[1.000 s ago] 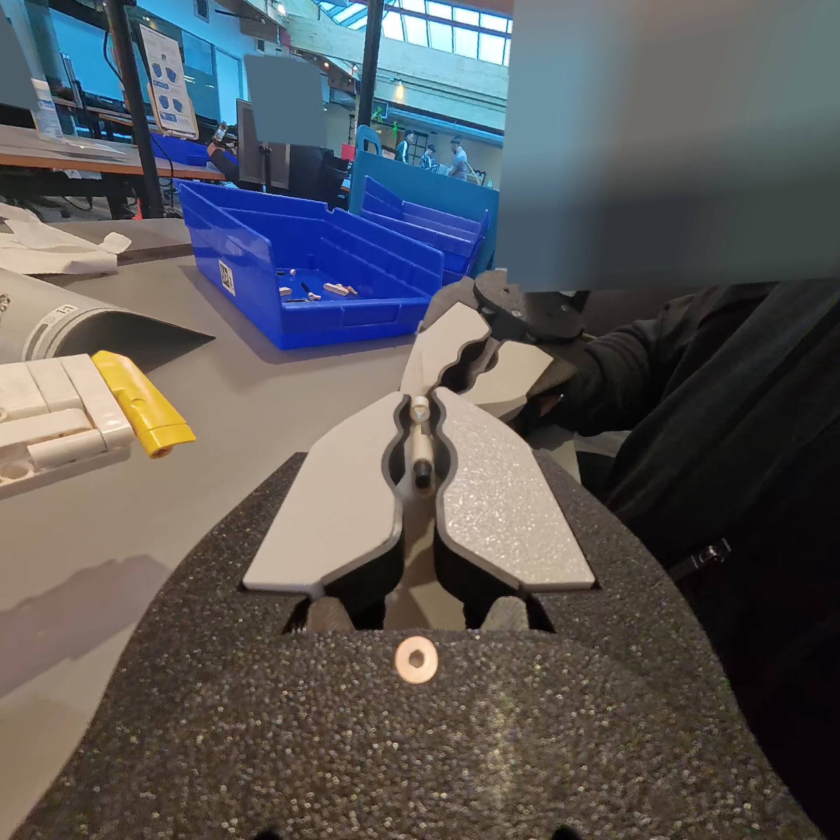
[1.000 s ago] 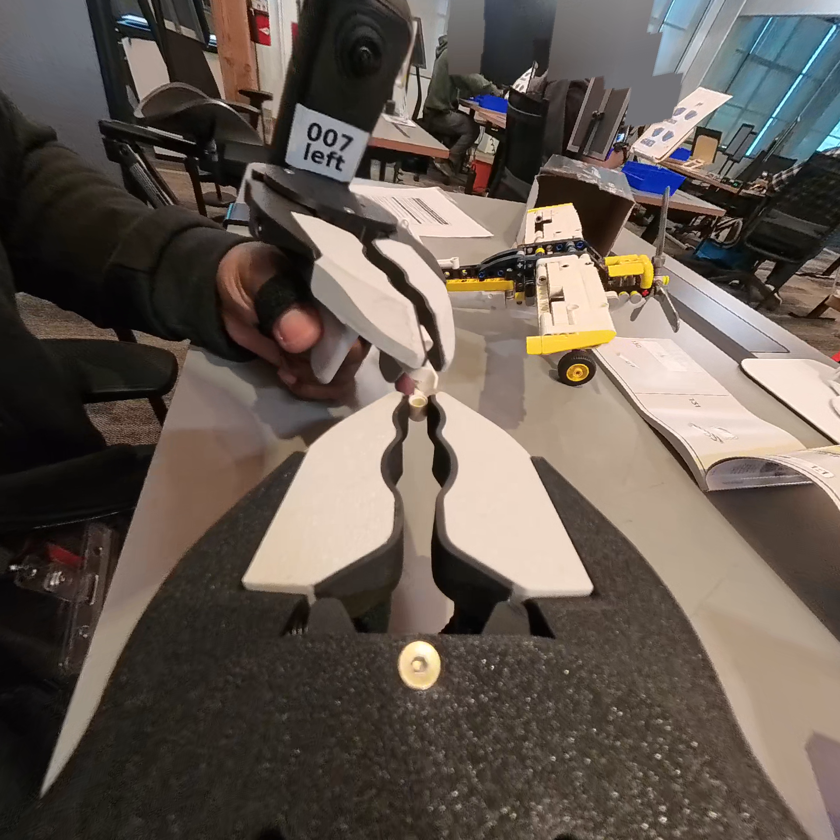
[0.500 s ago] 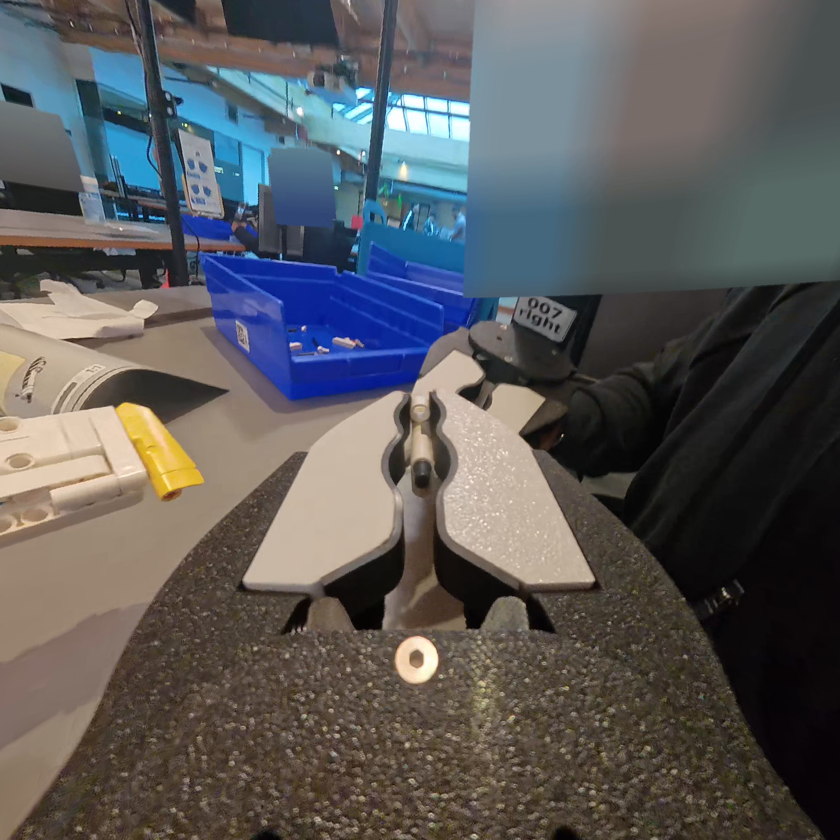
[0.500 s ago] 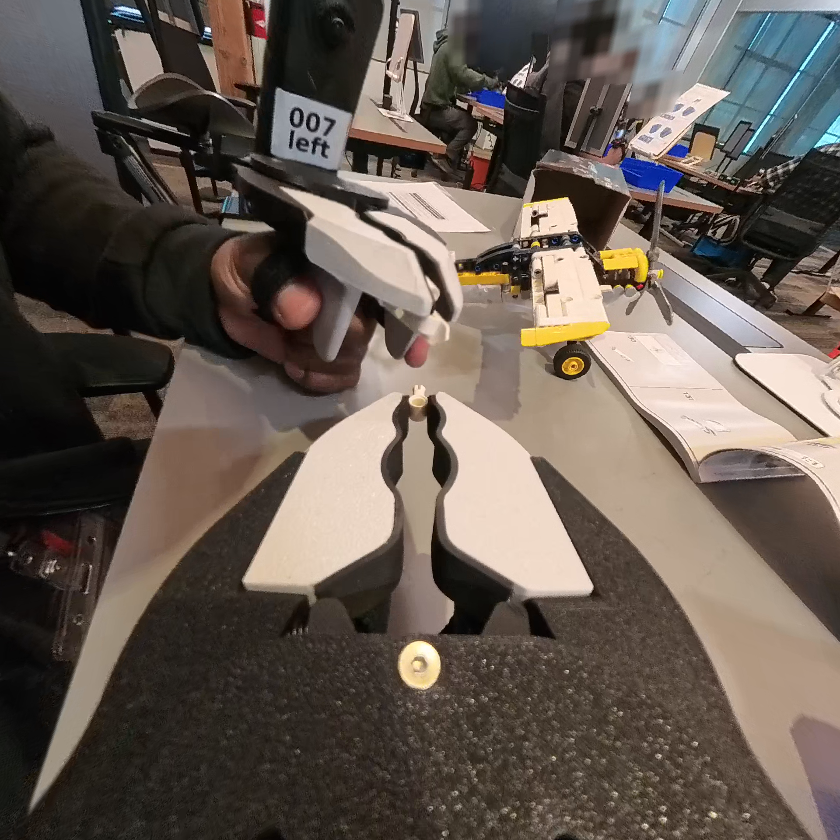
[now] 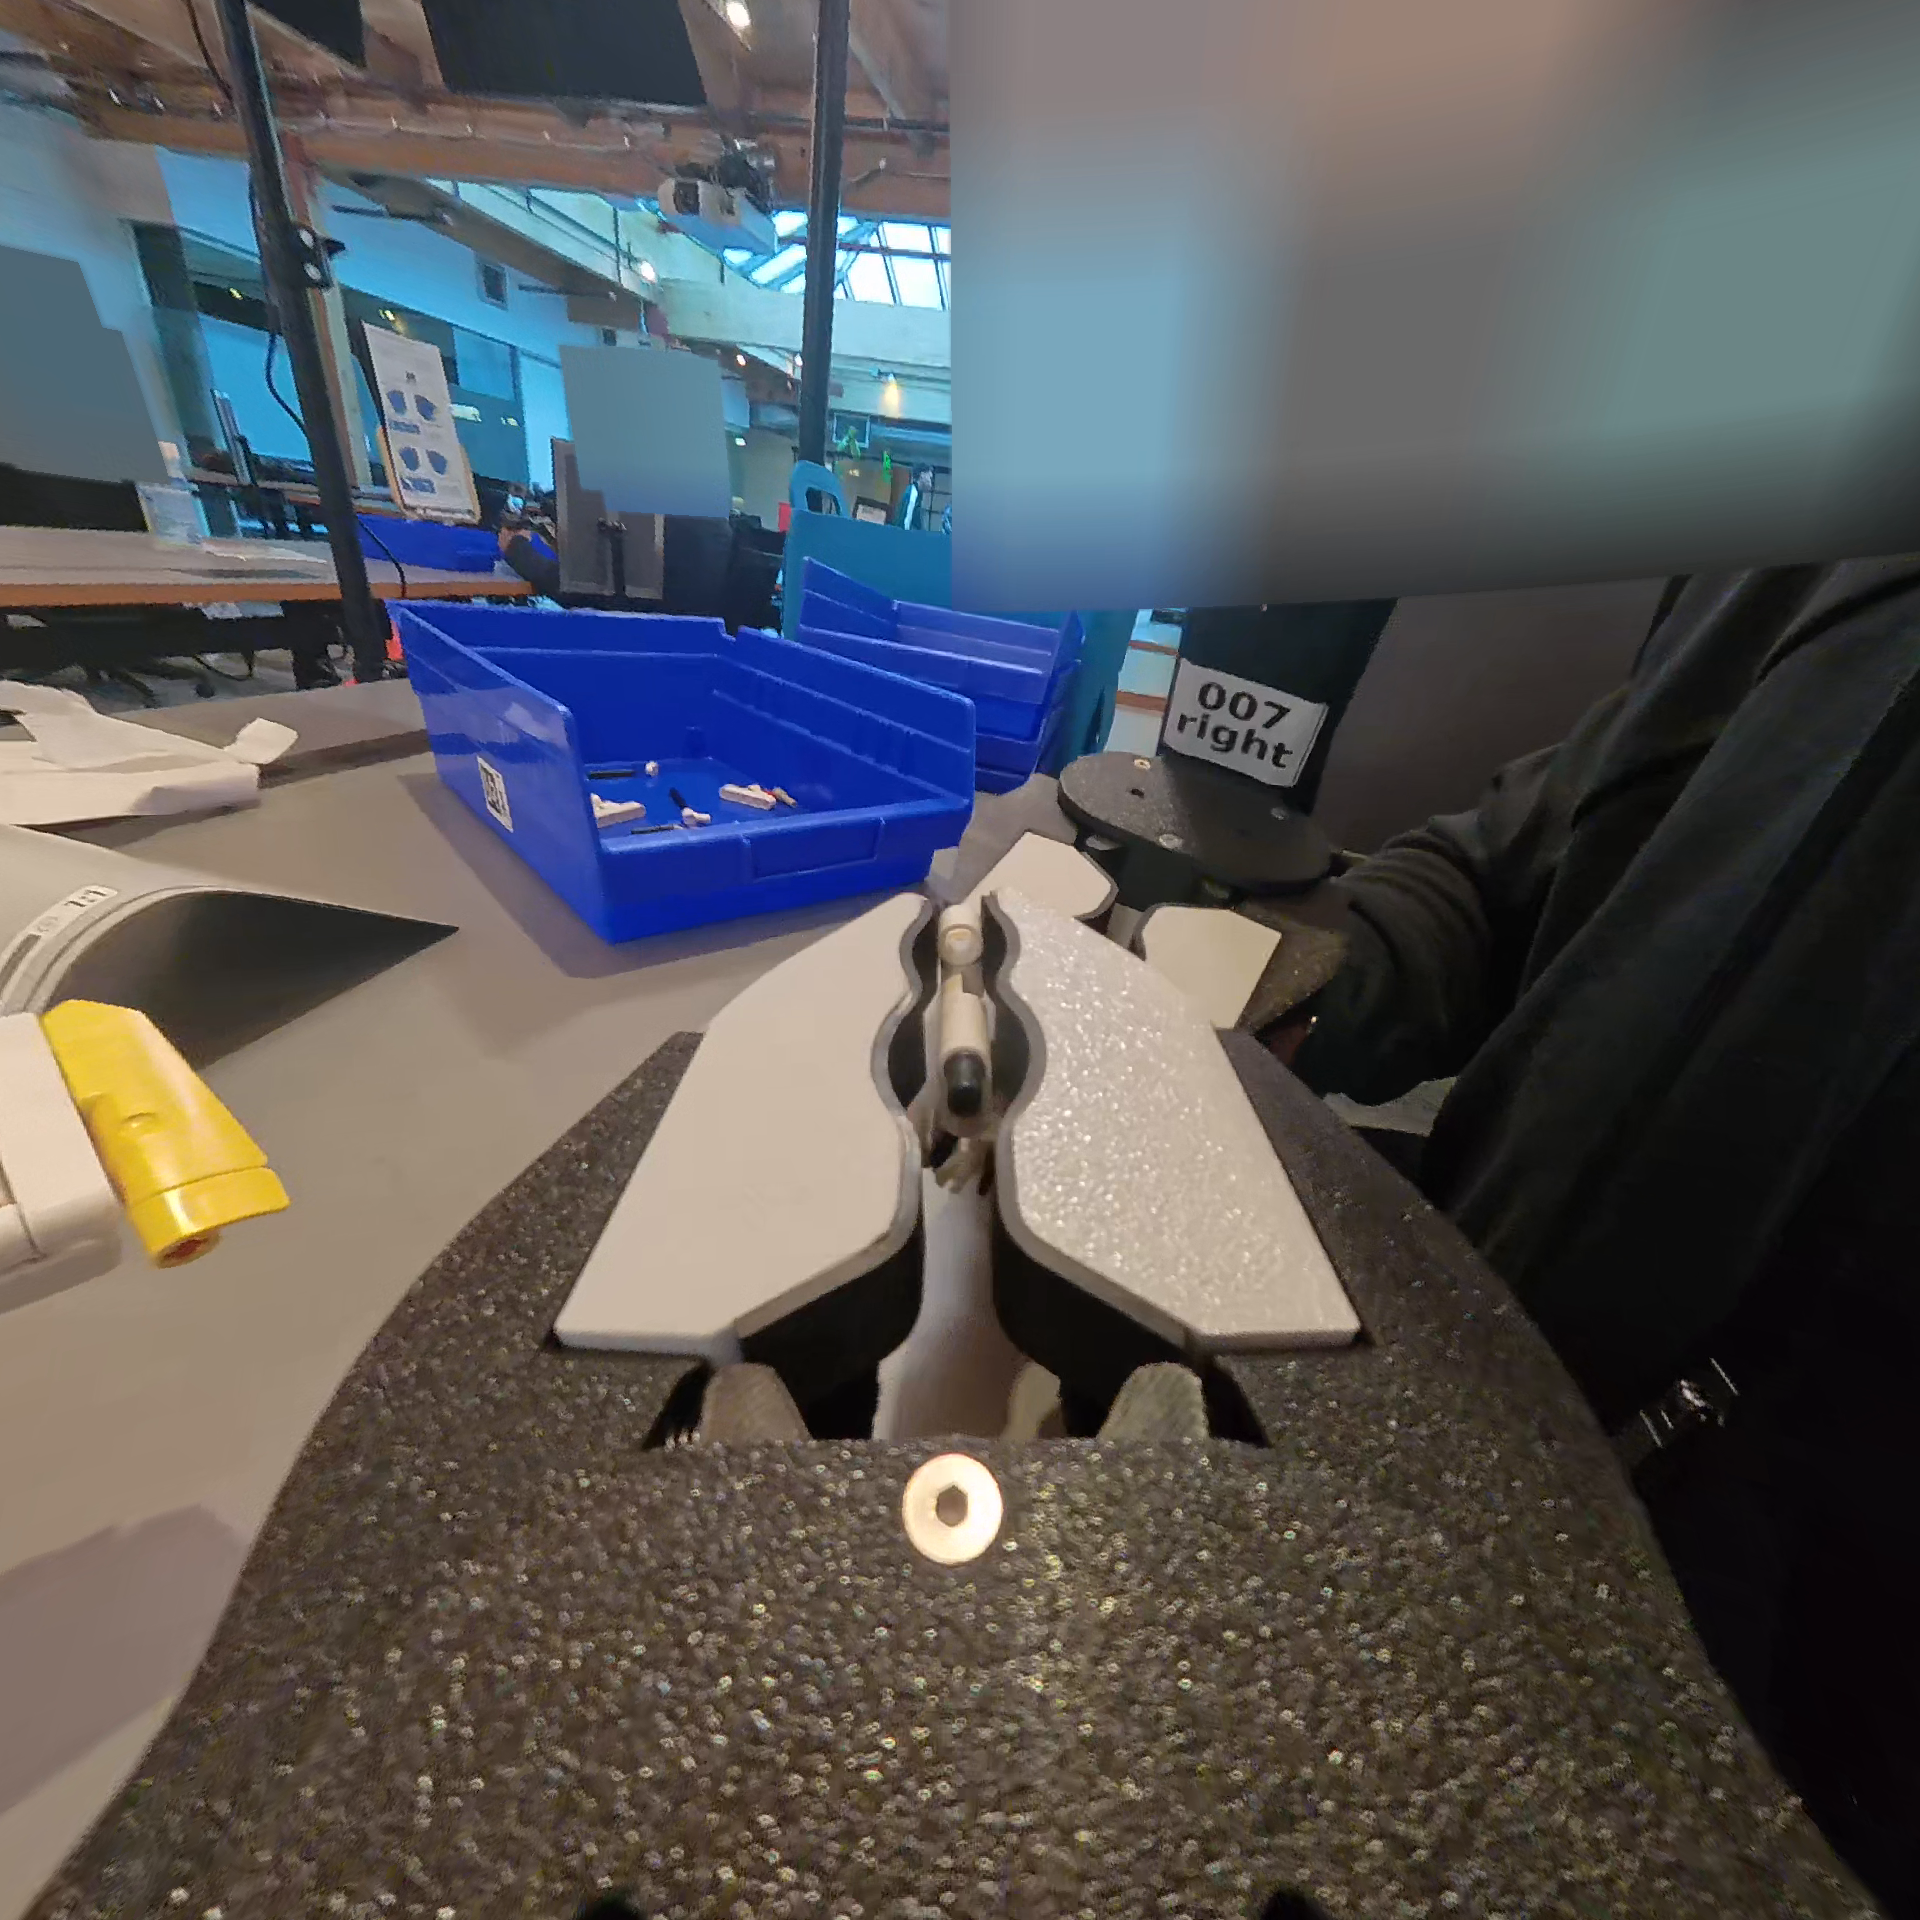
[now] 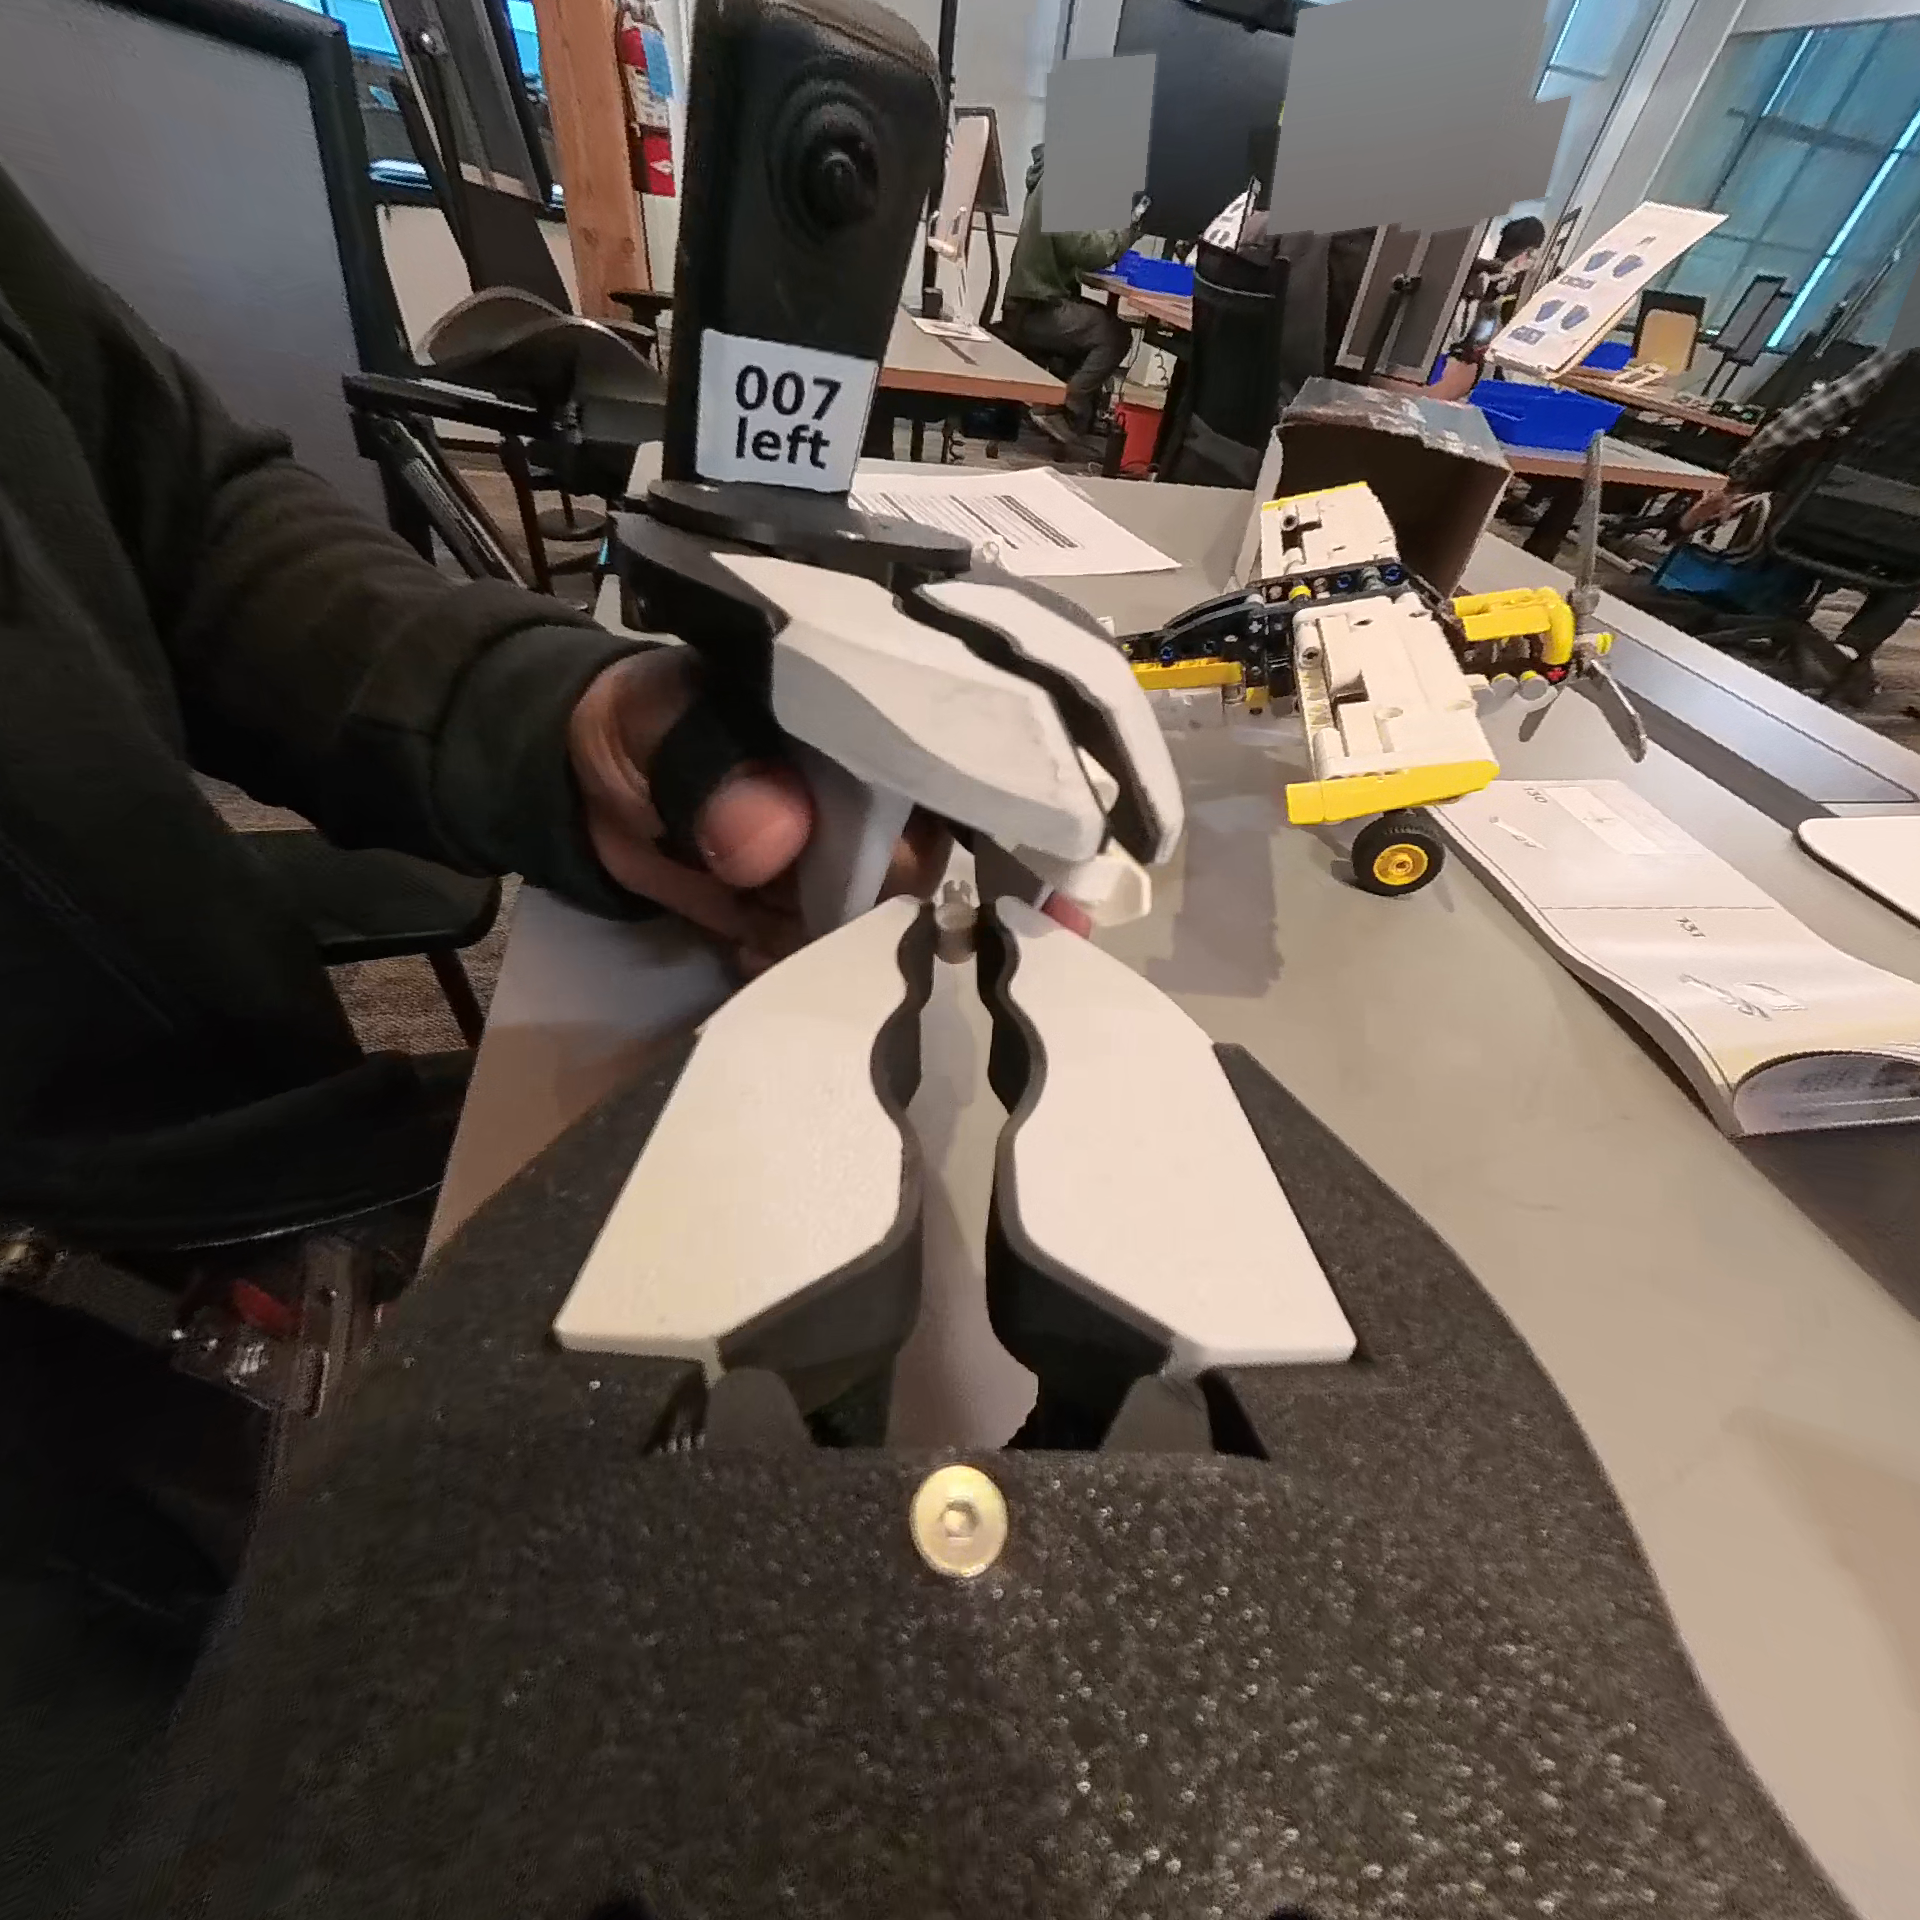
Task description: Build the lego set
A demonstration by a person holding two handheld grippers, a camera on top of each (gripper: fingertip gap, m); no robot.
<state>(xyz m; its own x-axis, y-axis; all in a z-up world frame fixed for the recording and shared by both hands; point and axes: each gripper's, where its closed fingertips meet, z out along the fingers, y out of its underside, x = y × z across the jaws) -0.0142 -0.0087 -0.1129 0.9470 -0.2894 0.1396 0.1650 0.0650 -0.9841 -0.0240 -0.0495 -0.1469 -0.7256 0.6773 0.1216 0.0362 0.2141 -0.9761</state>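
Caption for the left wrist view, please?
Left gripper pinches a white connector piece near a blue bin on the grey table.

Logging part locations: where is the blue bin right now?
In the left wrist view, the blue bin sits on the grey table, ahead-left of the left hand-held gripper.

White printed labels on both camera bodies (image 6: 784,416) (image 5: 1242,727); sticker on blue bin (image 5: 497,805).
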